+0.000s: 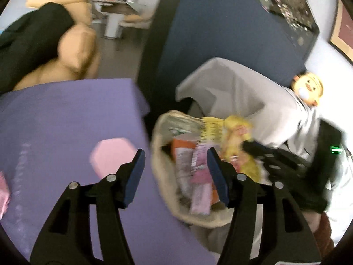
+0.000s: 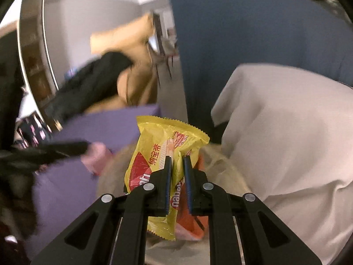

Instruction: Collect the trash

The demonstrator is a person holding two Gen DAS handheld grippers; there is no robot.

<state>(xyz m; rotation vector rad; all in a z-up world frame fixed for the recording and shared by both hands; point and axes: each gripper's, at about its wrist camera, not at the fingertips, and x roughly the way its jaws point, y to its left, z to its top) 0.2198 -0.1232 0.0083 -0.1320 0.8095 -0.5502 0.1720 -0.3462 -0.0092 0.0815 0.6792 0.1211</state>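
Observation:
My right gripper [image 2: 177, 157] is shut on a yellow snack wrapper [image 2: 163, 141] with red print and holds it over a translucent trash bag [image 2: 222, 161]. In the left wrist view the same wrapper [image 1: 238, 132] hangs from the right gripper [image 1: 249, 145] above the trash bag [image 1: 158, 154], which holds several orange and pink wrappers [image 1: 200, 176]. My left gripper [image 1: 175, 152] is open and empty, its fingers straddling the bag's near rim. A pink piece [image 1: 112, 152] lies on the purple sheet [image 1: 66, 121], just left of my left finger.
A grey cloth [image 1: 242, 92] drapes beside the bag, with a yellow duck toy [image 1: 308, 86] behind it. A dark blue panel [image 1: 220, 33] stands at the back. Tan cushions [image 1: 75, 48] and black clothing [image 1: 28, 42] lie beyond the purple sheet.

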